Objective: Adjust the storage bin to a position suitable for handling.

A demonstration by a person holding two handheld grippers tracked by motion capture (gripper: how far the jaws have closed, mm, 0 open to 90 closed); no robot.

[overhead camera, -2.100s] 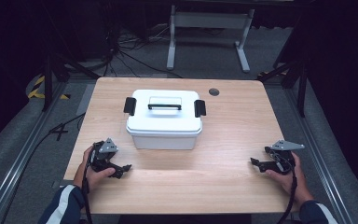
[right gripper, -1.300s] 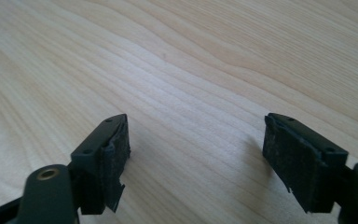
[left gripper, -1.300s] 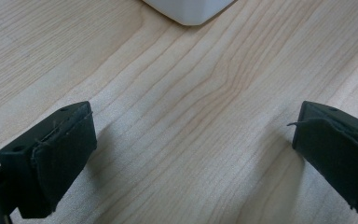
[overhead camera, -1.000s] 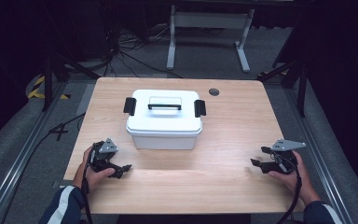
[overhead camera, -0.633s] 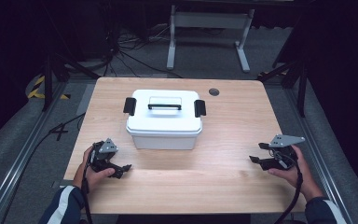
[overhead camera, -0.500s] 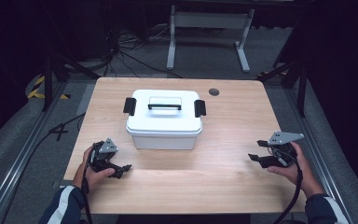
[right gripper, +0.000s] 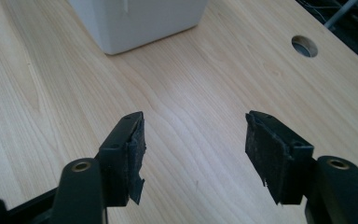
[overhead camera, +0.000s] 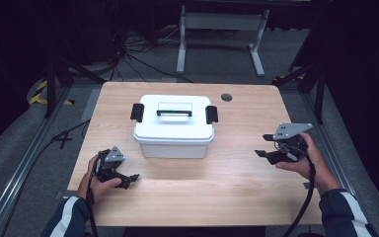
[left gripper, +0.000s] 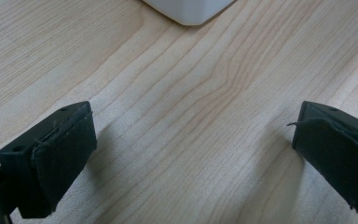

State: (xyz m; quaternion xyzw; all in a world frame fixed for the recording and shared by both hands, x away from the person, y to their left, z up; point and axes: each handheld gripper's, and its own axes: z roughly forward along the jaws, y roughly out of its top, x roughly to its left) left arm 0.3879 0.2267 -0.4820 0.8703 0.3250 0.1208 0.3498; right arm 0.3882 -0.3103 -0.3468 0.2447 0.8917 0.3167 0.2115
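White lidded box (overhead camera: 173, 127) sits centred on the worktop (overhead camera: 237, 192), toward its far edge. Left gripper (overhead camera: 127, 180), near the front-left corner, jaws spread, empty. Right gripper (overhead camera: 262, 145), raised by the right edge, jaws just narrowing, nothing between.

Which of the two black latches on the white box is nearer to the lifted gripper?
The latch at the box's right end; it faces the right gripper, held above the table.
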